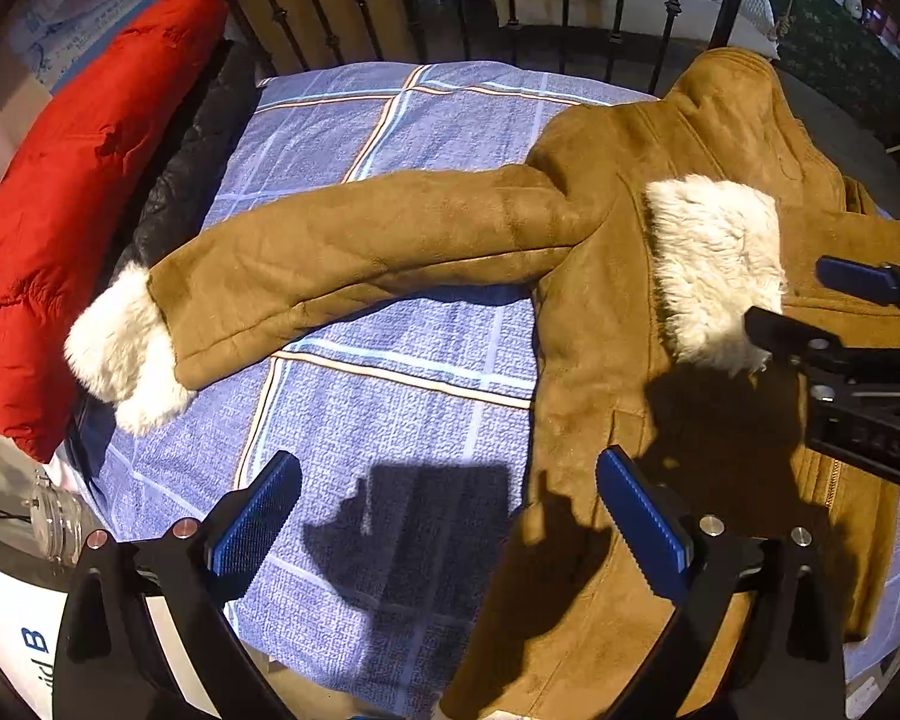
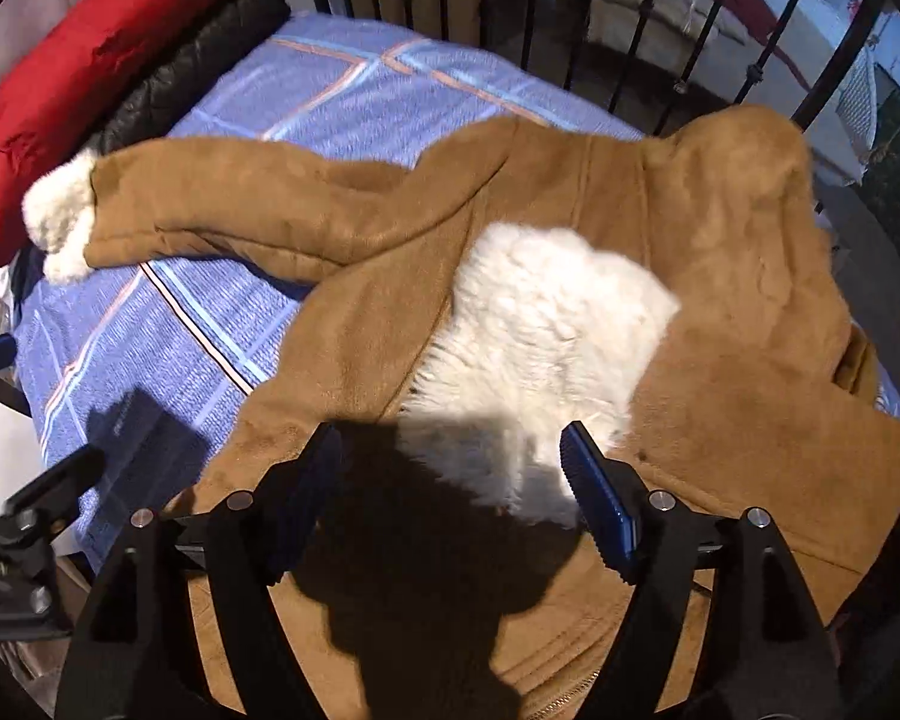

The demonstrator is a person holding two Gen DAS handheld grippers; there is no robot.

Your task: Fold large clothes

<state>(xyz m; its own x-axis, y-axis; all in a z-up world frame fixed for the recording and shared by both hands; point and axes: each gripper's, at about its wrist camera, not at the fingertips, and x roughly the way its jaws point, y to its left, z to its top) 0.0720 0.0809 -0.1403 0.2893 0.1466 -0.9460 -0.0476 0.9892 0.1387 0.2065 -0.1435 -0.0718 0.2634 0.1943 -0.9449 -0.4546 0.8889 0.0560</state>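
A tan suede coat point(image 1: 600, 312) with white fur cuffs lies spread on a blue checked bedsheet point(image 1: 402, 126). One sleeve point(image 1: 354, 264) stretches left and ends in a fur cuff point(image 1: 120, 348). The other fur cuff point(image 1: 714, 264) is folded across the coat's body. My left gripper point(image 1: 450, 516) is open above the sheet at the coat's left edge, holding nothing. In the right wrist view my right gripper point(image 2: 450, 480) is open just above the folded cuff point(image 2: 540, 348); its pads stand apart from the fur. It also enters the left wrist view as the right gripper point(image 1: 810, 300).
A red puffer jacket point(image 1: 72, 198) and a black quilted jacket point(image 1: 186, 168) are piled along the bed's left side. Black iron bars point(image 1: 510, 0) close the far end. A clear plastic jar point(image 1: 60, 522) lies at the near left corner.
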